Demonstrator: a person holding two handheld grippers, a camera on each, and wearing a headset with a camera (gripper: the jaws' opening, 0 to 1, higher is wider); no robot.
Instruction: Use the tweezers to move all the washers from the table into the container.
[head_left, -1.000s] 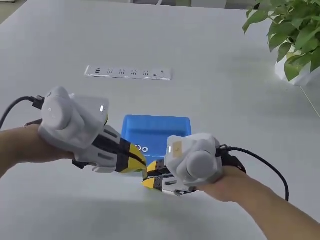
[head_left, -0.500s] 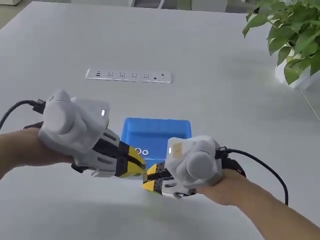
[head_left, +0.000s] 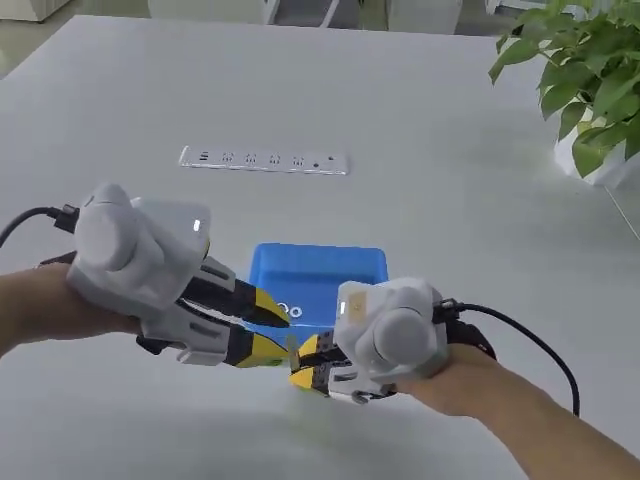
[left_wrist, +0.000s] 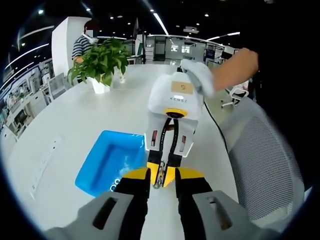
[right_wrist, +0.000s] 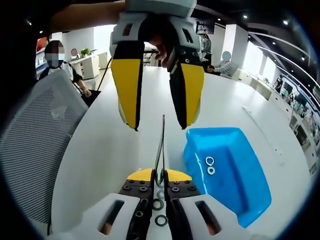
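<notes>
Two washers (right_wrist: 209, 161) sit in the container (right_wrist: 235, 180); loose washers (right_wrist: 161, 220) remain on the counter (right_wrist: 100, 150). The right gripper (right_wrist: 154, 176) has its jaws clamped on the tweezers (right_wrist: 161, 145); the left gripper (right_wrist: 159, 125) has its jaws wide.

A pale grey desk (head_left: 450, 150) spans the head view. A white power strip (head_left: 263, 160) lies flat left of upper centre, well apart from a leafy potted plant (head_left: 585, 70) at the upper right edge. A grey mesh chair (left_wrist: 265, 160) stands at the right of the left gripper view.
</notes>
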